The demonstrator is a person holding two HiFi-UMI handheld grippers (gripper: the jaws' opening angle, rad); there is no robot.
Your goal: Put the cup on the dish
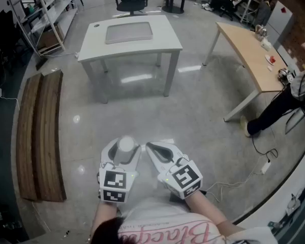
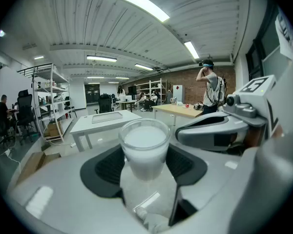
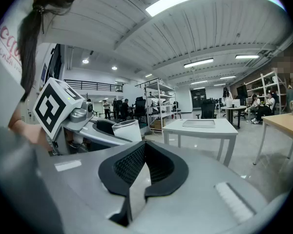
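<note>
Head view, cup: the white cup sat between the jaws of the left gripper, held low in front of the person, above bare floor.
Head view, right gripper: the right gripper hung just beside the left one, its tips pointing toward the cup.
Head view, goal: a white table stood well apart, ahead; the grey tray on it was probably the dish, though that was only a guess.
Head view, floor: a cable trailed off to the right.
Left gripper view, grip: the black pads stood wide and pressed on both sides of the cup, which stood upright, rim up. Whether it held anything could not be told.
Right gripper view, grip: the jaws were together at the tips, with nothing between them; the cup showed to its left.
Risk, slip: the pads met a smooth round wall, so a jolt while walking could likely let the cup slide or tip.
Risk, knock: the right gripper was near enough to bump the cup if either hand swung.
Risk, landing: lowering it tilted onto the tray could topple it.
</note>
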